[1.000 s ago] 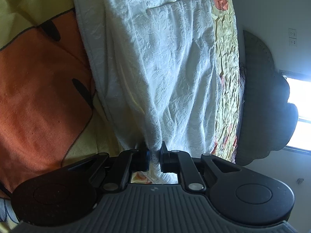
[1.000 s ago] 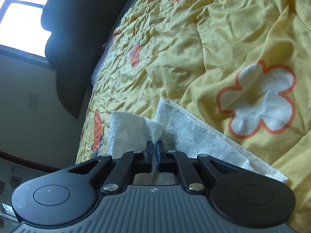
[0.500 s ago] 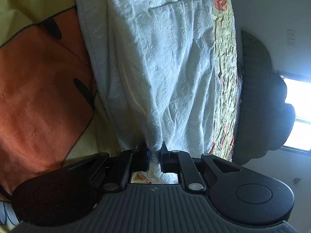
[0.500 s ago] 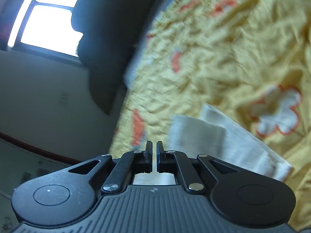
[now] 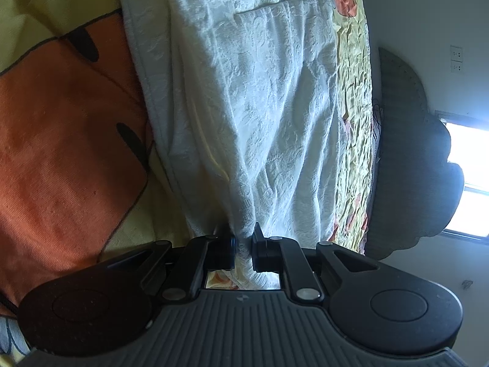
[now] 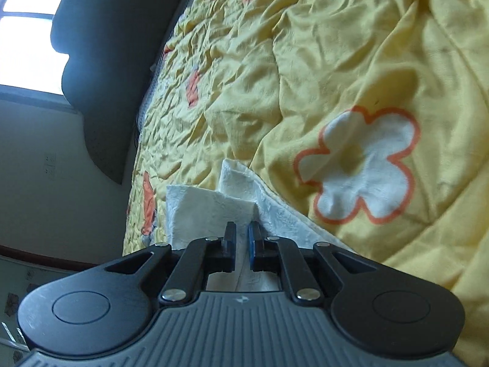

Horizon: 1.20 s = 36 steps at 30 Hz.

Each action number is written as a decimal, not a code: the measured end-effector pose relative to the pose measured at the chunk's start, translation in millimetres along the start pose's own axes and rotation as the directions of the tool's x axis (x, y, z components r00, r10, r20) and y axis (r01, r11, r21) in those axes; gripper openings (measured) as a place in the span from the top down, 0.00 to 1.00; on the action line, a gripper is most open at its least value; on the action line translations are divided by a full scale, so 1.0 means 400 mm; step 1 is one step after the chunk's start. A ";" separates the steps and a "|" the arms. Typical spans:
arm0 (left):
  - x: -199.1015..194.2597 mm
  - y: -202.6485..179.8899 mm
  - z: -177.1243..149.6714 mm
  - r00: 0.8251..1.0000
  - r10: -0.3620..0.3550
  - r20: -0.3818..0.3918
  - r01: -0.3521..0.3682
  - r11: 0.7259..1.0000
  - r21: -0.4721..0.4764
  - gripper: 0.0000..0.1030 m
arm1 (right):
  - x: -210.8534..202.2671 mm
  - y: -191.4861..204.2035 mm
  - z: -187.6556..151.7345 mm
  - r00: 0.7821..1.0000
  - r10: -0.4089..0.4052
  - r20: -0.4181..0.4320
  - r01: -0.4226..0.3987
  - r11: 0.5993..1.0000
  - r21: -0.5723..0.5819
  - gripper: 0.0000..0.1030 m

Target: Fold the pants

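Observation:
White textured pants (image 5: pixel 256 98) lie stretched out on a yellow bedspread, with a welt pocket slit visible at the far end. My left gripper (image 5: pixel 243 241) is shut on a bunched fold of the pants at the near end. In the right wrist view the pants' leg ends (image 6: pixel 211 211) lie on the bedspread in a folded corner. My right gripper (image 6: pixel 242 238) is pinched on that white fabric, with a narrow gap between the jaws filled by cloth.
The bed is covered by a yellow bedspread (image 6: pixel 336 61) with orange-outlined white flowers and a large orange patch (image 5: pixel 67 159). A dark padded headboard (image 5: pixel 409 165) stands against the wall beside a bright window (image 6: pixel 21 30). Wall sockets (image 5: pixel 457 62) sit above it.
The right gripper swung up away from the pants half a second ago and is now back down on the leg ends. The left gripper kept its hold and barely moved.

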<state>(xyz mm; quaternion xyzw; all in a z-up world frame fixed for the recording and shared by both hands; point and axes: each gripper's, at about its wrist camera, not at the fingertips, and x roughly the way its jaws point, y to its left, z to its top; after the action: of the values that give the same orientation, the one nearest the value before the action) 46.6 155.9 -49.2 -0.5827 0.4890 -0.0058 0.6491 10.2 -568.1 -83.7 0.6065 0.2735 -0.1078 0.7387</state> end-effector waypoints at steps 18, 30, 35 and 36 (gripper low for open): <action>-0.004 -0.001 -0.001 1.000 0.003 -0.001 -0.003 1.000 0.001 0.79 | 0.000 -0.056 -0.018 0.953 0.297 0.066 -0.304 0.928 0.213 0.60; -0.001 0.007 0.003 1.000 -0.003 -0.004 0.003 1.000 -0.001 0.79 | -0.018 0.010 0.008 0.996 0.051 0.076 -0.054 0.998 0.038 0.57; 0.001 0.007 0.002 1.000 -0.008 -0.004 0.008 1.000 0.001 0.79 | 0.003 0.026 0.052 0.997 0.061 0.051 -0.065 0.995 0.075 0.48; 0.002 0.008 0.002 1.000 -0.011 -0.004 0.011 1.000 -0.001 0.79 | 0.013 0.034 0.050 0.997 0.075 0.028 -0.077 0.995 0.056 0.44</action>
<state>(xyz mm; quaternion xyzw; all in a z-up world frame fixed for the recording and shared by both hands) 45.5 157.2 -52.4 -0.5857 0.4871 -0.0101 0.6477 26.9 -582.8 -72.8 0.6359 0.2373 -0.0952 0.7282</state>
